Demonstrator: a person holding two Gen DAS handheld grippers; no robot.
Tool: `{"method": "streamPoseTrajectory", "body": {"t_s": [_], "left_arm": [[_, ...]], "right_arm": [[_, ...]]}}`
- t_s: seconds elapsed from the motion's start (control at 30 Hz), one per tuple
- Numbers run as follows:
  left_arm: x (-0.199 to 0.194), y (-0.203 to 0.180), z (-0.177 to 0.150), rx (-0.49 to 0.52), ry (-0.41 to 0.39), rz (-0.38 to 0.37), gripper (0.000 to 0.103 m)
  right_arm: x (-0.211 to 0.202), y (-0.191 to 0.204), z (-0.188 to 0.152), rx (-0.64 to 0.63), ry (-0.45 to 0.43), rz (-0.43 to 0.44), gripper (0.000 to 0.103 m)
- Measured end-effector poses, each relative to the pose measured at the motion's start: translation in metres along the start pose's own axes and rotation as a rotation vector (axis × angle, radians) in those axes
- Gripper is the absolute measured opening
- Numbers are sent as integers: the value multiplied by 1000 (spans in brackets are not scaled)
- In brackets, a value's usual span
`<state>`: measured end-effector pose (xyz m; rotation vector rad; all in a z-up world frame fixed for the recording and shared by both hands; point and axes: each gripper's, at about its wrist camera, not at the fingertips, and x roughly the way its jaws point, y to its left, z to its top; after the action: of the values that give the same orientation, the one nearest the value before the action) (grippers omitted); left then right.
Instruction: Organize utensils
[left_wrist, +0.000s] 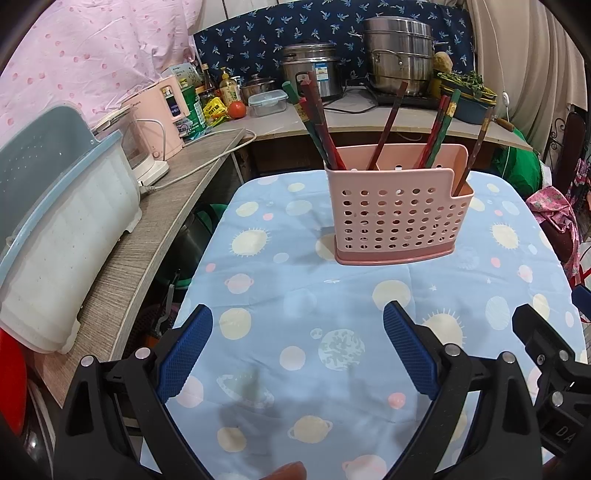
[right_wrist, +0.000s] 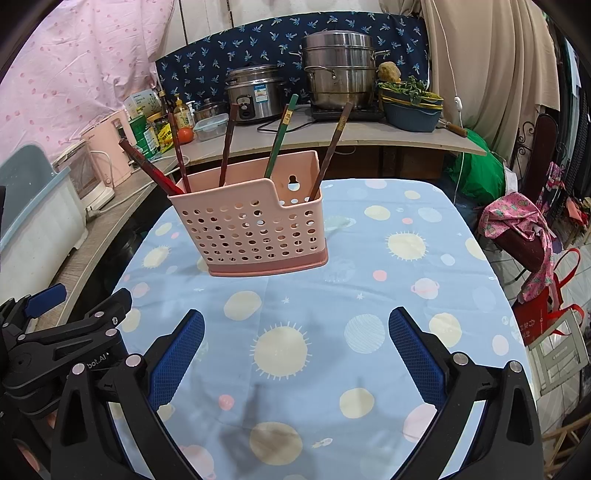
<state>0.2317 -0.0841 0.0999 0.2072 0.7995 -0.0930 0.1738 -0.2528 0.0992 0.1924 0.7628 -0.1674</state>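
Holder ahead of both claws, on the cloth-covered table.

The pink perforated plastic utensil holder (left_wrist: 397, 214) stands upright on the blue planet-print tablecloth (left_wrist: 295, 295), ahead of the left gripper (left_wrist: 297, 350) and slightly to its right; from the right gripper (right_wrist: 295, 349) it stands ahead and to the left. Both grippers hover side by side over the cloth's near part, apart from the holder, fingers spread wide with only cloth between them. Dark red and green wooden chopsticks (left_wrist: 317, 122) stand tilted inside the holder's compartments. Behind the holder runs a counter bearing a steel rice cooker (left_wrist: 314, 70) and, to its right, a stacked steel steamer pot (left_wrist: 399, 51). Left of the left gripper, a white plastic bin with a blue lid (left_wrist: 62, 221) sits on a side shelf.
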Motion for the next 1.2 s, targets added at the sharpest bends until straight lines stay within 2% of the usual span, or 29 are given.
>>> {"method": "streamPoseTrajectory", "body": {"t_s": [1.2], "left_arm": [[10,-4,6,14,23,13,89]], "right_arm": [[12,-3,2,-11,16,-2,97]]}}
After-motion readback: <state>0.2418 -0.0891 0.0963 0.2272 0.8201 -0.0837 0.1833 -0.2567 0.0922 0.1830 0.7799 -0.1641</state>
